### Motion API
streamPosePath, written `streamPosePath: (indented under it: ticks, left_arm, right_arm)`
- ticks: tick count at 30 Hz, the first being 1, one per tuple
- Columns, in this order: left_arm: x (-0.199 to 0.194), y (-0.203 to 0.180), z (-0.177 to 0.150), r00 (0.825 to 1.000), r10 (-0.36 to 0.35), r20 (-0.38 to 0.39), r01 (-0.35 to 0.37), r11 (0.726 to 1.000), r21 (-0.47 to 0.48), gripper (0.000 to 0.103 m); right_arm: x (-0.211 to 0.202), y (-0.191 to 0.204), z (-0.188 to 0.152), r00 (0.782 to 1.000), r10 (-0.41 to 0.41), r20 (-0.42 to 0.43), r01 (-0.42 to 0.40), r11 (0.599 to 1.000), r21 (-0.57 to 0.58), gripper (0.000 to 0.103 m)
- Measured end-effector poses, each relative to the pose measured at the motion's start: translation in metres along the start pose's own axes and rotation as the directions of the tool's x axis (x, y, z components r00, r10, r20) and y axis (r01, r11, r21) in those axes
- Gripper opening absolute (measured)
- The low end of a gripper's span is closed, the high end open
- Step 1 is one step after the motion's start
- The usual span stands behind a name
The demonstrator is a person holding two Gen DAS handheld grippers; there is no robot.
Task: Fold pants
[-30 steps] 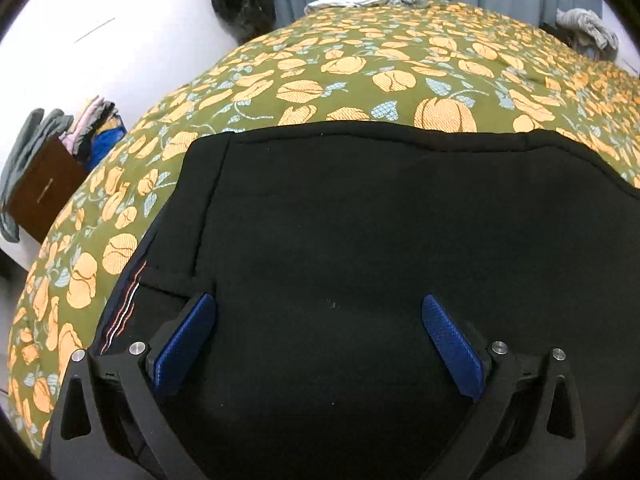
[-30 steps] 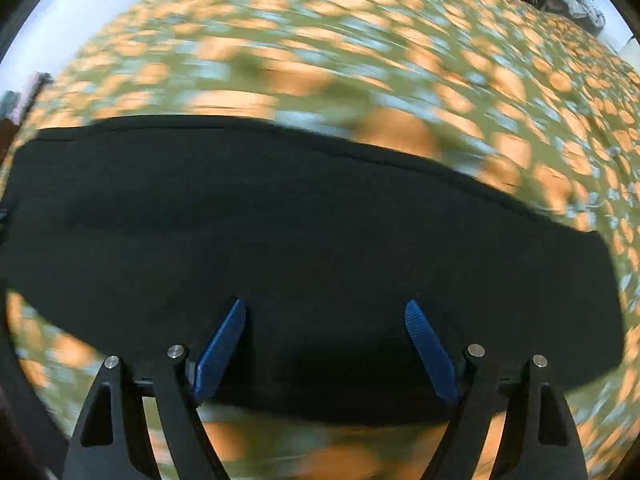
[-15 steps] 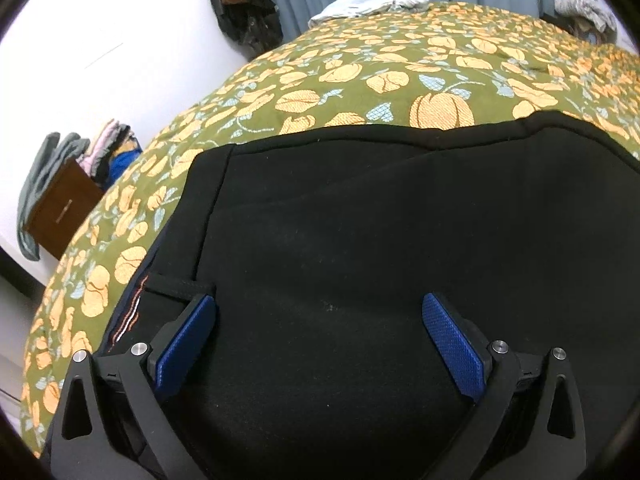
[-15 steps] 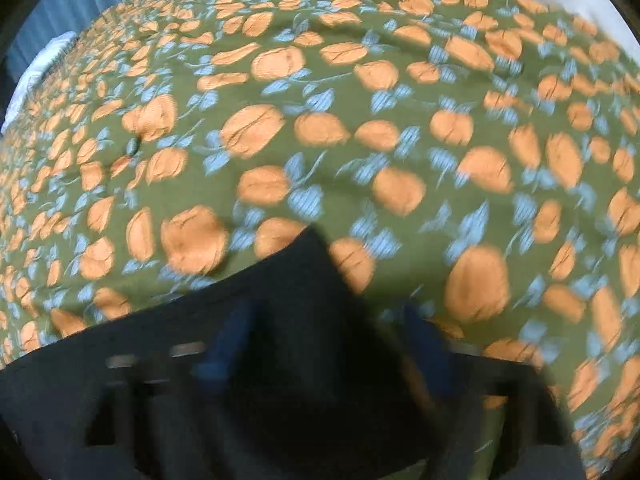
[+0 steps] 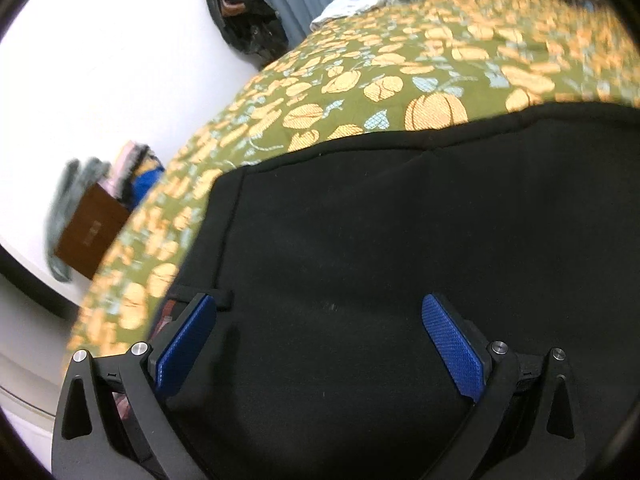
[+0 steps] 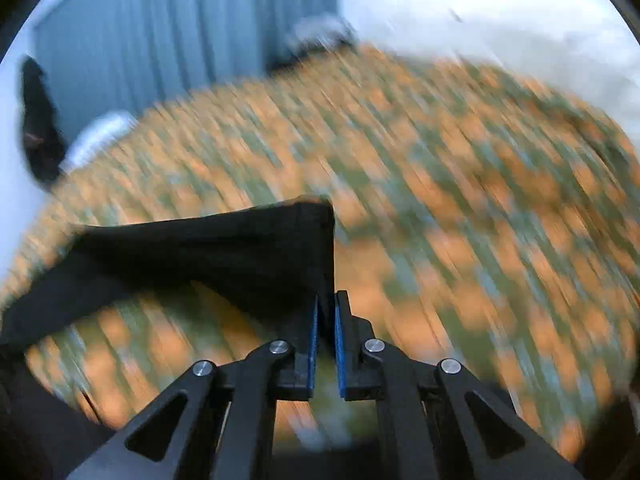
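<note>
- The black pants (image 5: pixel 380 264) lie spread flat on the pumpkin-print bedspread (image 5: pixel 420 64), near the bed's left edge; no finished fold shows in either view.
- The left gripper (image 5: pixel 320 340) hovers over the near waist area, jaws wide apart, nothing pinched.
- The right gripper (image 6: pixel 325 332) has clamped a corner of the pants (image 6: pixel 248 248) between nearly shut pads and holds it lifted off the bedspread.
- Judged progress: a fold is only underway. Carrying the corner across, laying it down and further folds remain.
</note>
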State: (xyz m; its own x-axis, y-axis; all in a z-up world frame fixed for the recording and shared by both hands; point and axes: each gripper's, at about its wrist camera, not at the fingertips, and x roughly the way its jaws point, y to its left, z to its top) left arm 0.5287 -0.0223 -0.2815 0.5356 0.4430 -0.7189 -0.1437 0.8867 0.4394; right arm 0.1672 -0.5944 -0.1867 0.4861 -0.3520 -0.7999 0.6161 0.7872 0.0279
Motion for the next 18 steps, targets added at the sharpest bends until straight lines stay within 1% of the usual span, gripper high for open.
streamPosePath:
  ticks: [1, 2, 3, 5, 7, 8, 11, 13, 15, 16, 18]
  left_arm:
    - [-0.005, -0.002, 0.002, 1.0, 0.007, -0.015, -0.006, 1.0, 0.029, 0.102]
    - [-0.012, -0.002, 0.004, 0.999, -0.005, -0.033, 0.007, 0.998, 0.059, 0.102]
    - [-0.017, 0.0, 0.004, 0.999, -0.025, -0.045, 0.028, 0.997, 0.066, 0.102]
    - [-0.033, 0.01, -0.003, 0.994, -0.086, -0.063, 0.088, 0.996, 0.028, 0.102]
    - [-0.055, 0.026, -0.021, 0.986, -0.156, -0.053, 0.154, 0.987, -0.042, 0.102]
    - [-0.067, 0.033, -0.032, 0.982, -0.183, -0.044, 0.179, 0.981, -0.077, 0.102]
    - [-0.09, 0.043, -0.061, 0.979, -0.2, -0.045, 0.192, 0.97, -0.147, 0.103]
    - [-0.102, 0.051, -0.082, 0.971, -0.235, -0.055, 0.219, 0.953, -0.207, 0.103]
    - [-0.105, 0.057, -0.099, 0.96, -0.274, -0.064, 0.25, 0.934, -0.254, 0.103]
    - [-0.105, 0.058, -0.105, 0.956, -0.283, -0.073, 0.256, 0.931, -0.262, 0.103]
    - [-0.099, 0.059, -0.111, 0.955, -0.28, -0.102, 0.248, 0.936, -0.25, 0.103]
  right_arm:
    - [-0.006, -0.014, -0.019, 0.999, -0.018, -0.049, 0.021, 0.998, 0.056, 0.049]
    - [-0.017, -0.023, -0.031, 0.998, -0.036, -0.047, 0.04, 0.994, 0.097, 0.069]
    - [-0.026, -0.03, -0.035, 0.998, -0.049, -0.03, 0.052, 0.991, 0.125, 0.073]
    - [-0.048, -0.036, -0.045, 0.997, -0.071, 0.015, 0.068, 0.984, 0.163, 0.085]
    - [-0.069, -0.032, -0.05, 0.997, -0.06, 0.053, 0.05, 0.983, 0.177, 0.086]
    - [-0.078, -0.026, -0.051, 0.997, -0.028, 0.069, 0.016, 0.985, 0.173, 0.086]
    - [-0.085, 0.004, -0.053, 0.997, 0.032, 0.067, -0.04, 0.991, 0.13, 0.087]
    - [-0.089, 0.026, -0.059, 0.996, 0.072, 0.057, -0.078, 0.992, 0.1, 0.087]
    - [-0.086, 0.044, -0.061, 0.992, 0.117, 0.043, -0.12, 0.989, 0.083, 0.087]
    - [-0.084, 0.057, -0.061, 0.989, 0.145, 0.027, -0.146, 0.987, 0.063, 0.087]
    - [-0.083, 0.079, -0.062, 0.983, 0.185, 0.006, -0.185, 0.982, 0.025, 0.087]
